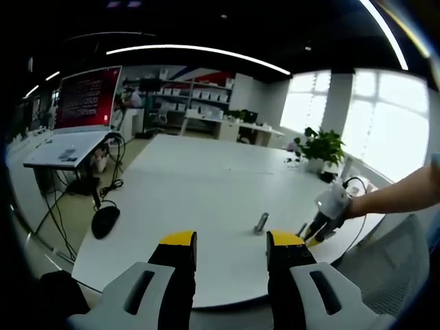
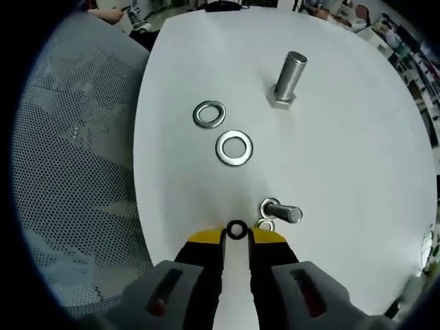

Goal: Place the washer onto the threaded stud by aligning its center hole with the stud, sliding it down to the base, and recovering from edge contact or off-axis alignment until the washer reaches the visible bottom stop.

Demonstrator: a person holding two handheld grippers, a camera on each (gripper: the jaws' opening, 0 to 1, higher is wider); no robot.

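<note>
surface [image 2: 344,137]: white, round-edged | stud [image 2: 289,78]: upright on its head at far side | 2 loose washers [image 2: 234,148], [image 2: 210,114]: flat, left of stud | small bolt [image 2: 282,212]: lying near right gripper | right gripper [image 2: 236,232]: pinched small washer [image 2: 236,229] at tips | left gripper [image 1: 231,246]: wide, holding nothing, above surface edge

On the table [image 2: 357,172], two washers [image 2: 234,148] lie beside the upright stud [image 2: 289,79].
</note>
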